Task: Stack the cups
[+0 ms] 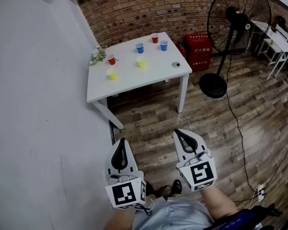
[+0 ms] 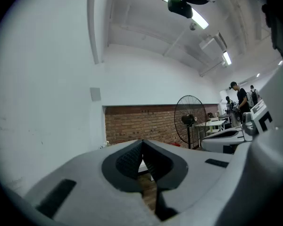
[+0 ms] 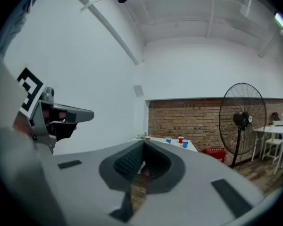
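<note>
Several small cups stand apart on a white table far ahead: two red cups, two blue cups and two yellow cups. None is stacked. My left gripper and right gripper are held side by side over the wooden floor, well short of the table. Both are shut with nothing between the pads. In the right gripper view the blue and red cups show small above the shut jaws.
A small dark round object and a plant sprig also sit on the table. A standing fan with a floor cable, a red crate and white desks are to the right. A white wall runs along the left.
</note>
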